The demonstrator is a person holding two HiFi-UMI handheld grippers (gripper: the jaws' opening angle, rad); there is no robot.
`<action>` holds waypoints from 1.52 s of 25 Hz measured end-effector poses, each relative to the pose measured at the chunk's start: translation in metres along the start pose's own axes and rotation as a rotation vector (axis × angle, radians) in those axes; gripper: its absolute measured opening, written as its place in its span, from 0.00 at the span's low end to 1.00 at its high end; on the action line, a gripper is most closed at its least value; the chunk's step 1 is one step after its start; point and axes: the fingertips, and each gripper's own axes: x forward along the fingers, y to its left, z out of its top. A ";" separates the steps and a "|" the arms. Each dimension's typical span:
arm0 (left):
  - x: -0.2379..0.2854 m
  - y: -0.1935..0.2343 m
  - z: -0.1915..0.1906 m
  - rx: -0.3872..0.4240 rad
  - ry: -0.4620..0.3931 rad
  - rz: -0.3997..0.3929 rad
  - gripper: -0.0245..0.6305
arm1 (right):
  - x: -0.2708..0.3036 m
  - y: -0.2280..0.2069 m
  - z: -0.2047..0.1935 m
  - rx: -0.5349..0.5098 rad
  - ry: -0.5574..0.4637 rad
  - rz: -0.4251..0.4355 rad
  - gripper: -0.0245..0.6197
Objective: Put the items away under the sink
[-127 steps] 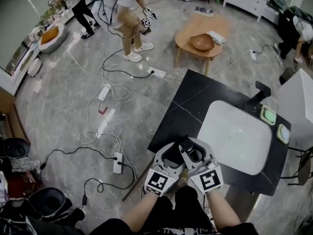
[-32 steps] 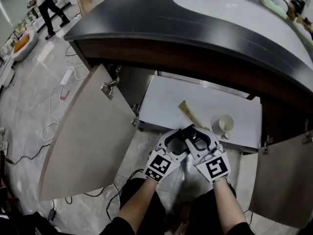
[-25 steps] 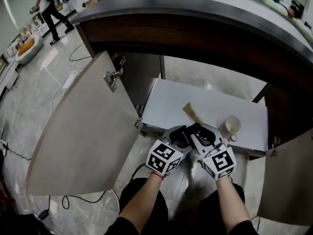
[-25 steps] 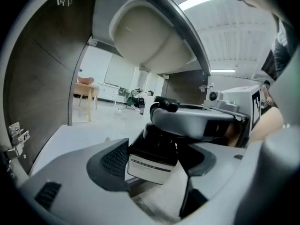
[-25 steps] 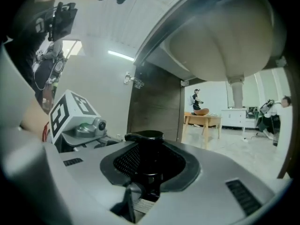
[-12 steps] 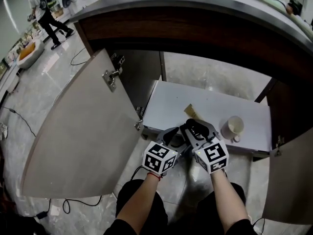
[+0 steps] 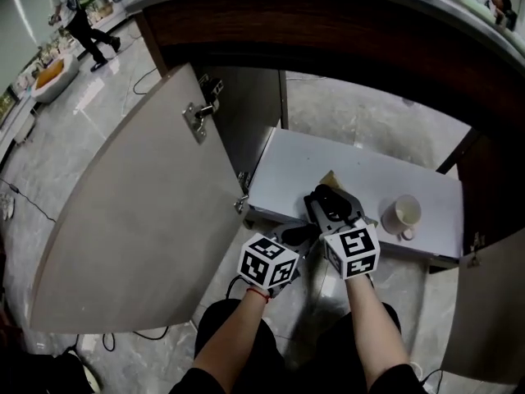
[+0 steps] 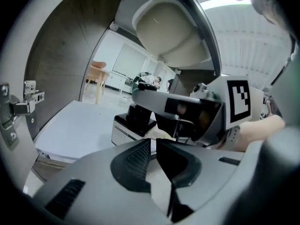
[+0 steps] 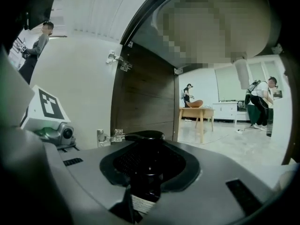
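Observation:
The cabinet under the sink stands open, with a white shelf (image 7: 287,167) inside. My right gripper (image 7: 321,197) reaches over the shelf's front part, shut on a small bottle (image 9: 144,170) with a black cap and a white label, also seen as the bottle (image 8: 133,125) from the side. My left gripper (image 7: 297,235) hangs back at the shelf's front edge, its jaws shut with nothing between them (image 8: 153,153). A white cup (image 7: 404,215) sits on the shelf at the right. A tan object (image 7: 331,177) lies just beyond the right gripper, mostly hidden.
The left cabinet door (image 7: 131,212) swings wide open, its hinge (image 7: 199,113) sticking out. The right door (image 7: 492,327) is open at the frame's edge. The dark counter edge (image 7: 328,23) overhangs the cabinet. A person (image 7: 78,15) walks far off at the left.
My right gripper has moved forward over the shelf with the bottle. The left gripper has stayed back at the shelf's edge. The view has dropped lower toward the cabinet.

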 end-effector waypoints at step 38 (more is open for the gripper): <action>0.028 0.032 0.002 -0.135 -0.038 0.151 0.05 | -0.054 0.021 -0.053 -0.314 0.165 0.229 0.20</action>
